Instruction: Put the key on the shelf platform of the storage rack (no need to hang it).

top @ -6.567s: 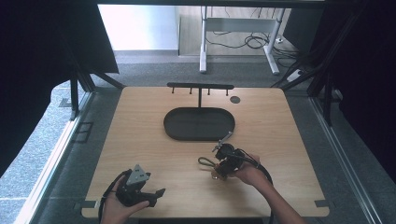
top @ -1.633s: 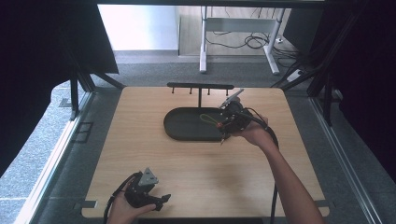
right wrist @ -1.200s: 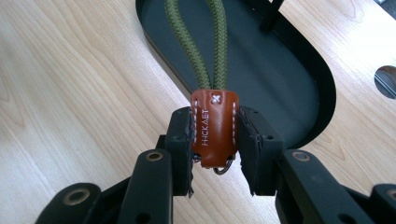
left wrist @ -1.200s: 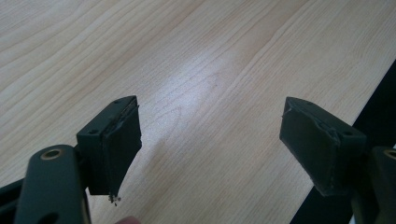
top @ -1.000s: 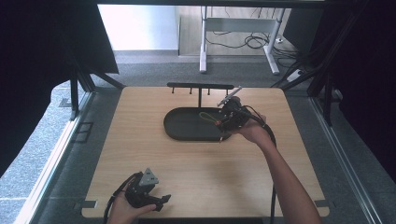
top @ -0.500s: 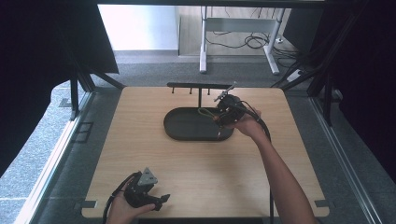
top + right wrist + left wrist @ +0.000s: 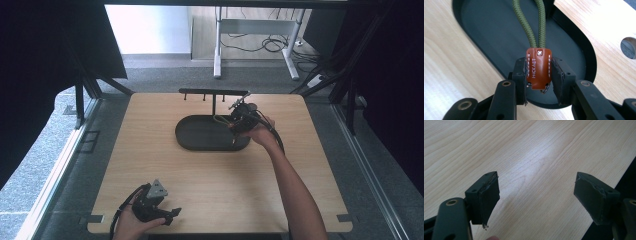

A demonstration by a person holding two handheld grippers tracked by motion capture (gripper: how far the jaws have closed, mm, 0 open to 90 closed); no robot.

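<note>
**Strap held over tray, near the hook rack**

Your right gripper (image 7: 539, 80) has its jaws closed on the brown leather tab (image 7: 538, 71) of a strap; its green cord loop (image 7: 534, 23) runs away from the jaws. In the high view you hold it above the right end of the black tray (image 7: 200, 142), just in front of the hook rack (image 7: 214, 93). Judgement: carry step, placement pending. Next, you likely need to open the loop toward a hook, or lower it into the tray. Your left gripper (image 7: 537, 195) rests wide open and empty over the table's (image 7: 150, 125) near edge. Tab stamp reads roughly "HICKAET"; not certain.
</note>
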